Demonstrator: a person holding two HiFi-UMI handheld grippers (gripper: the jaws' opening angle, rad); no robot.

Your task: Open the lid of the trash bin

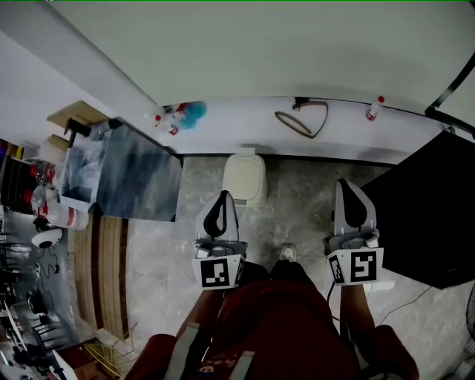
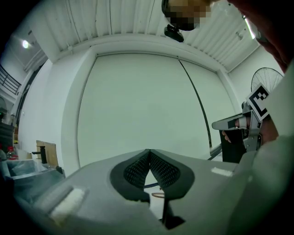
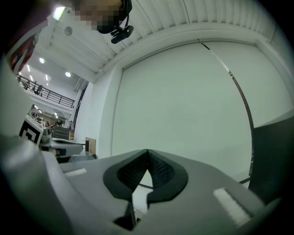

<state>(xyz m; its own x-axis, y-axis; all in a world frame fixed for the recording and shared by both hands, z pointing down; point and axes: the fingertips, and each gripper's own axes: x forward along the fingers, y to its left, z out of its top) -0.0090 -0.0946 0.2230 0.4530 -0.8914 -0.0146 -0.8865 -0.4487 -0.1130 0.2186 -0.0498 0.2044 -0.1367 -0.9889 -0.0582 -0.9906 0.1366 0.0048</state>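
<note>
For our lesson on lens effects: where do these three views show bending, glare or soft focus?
Head view: the white ledge bows in a curve; the trash bin looks clear. Left gripper view: dark corners; the left gripper blurs toward the lens. Right gripper view: wall lines bow, and a ceiling light glares top left.

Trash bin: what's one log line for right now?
trash bin: lid shut, untouched | left gripper: shut, empty | right gripper: shut, empty

The trash bin (image 1: 244, 178) at twelve o'clock is cream, on a grey marbled floor (image 1: 297, 194). My left gripper (image 1: 221, 197) and right gripper (image 1: 345, 185) are pale grey, with black dotted jaws and black-and-white square markers. At three o'clock stands a black panel (image 1: 427, 215).
</note>
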